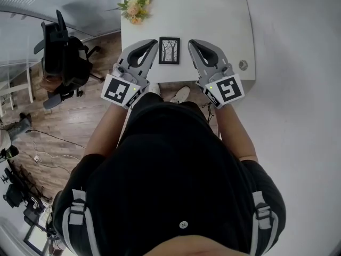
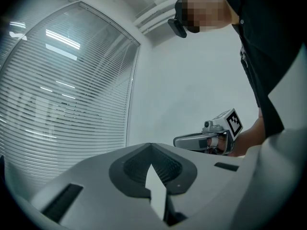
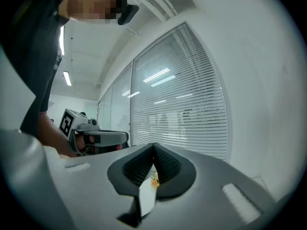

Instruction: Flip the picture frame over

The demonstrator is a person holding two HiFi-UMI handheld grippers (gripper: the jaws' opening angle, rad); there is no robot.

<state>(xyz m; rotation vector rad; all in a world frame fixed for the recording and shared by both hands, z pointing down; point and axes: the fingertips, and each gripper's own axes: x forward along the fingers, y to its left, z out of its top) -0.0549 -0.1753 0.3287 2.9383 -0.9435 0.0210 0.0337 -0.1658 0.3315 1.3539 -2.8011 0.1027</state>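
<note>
A small black picture frame [image 1: 169, 50] lies picture side up on the white table [image 1: 224, 20], showing a drawing of bare trees. My left gripper [image 1: 155, 41] is held level just left of the frame, its jaws closed with nothing between them. My right gripper [image 1: 191, 41] mirrors it just right of the frame, also shut and empty. Neither touches the frame. In the left gripper view my left gripper [image 2: 151, 146] points at a blank wall, with the right gripper [image 2: 206, 139] beside it. In the right gripper view my right gripper [image 3: 154, 145] faces window blinds, and the left gripper [image 3: 96, 137] shows at the left.
A bunch of flowers [image 1: 136, 7] lies at the table's far left corner; the flowers [image 3: 153, 181] also peek through the right jaws. A round cable hole [image 1: 243, 64] sits near the table's right front. A black office chair [image 1: 61, 52] stands on the wooden floor at the left.
</note>
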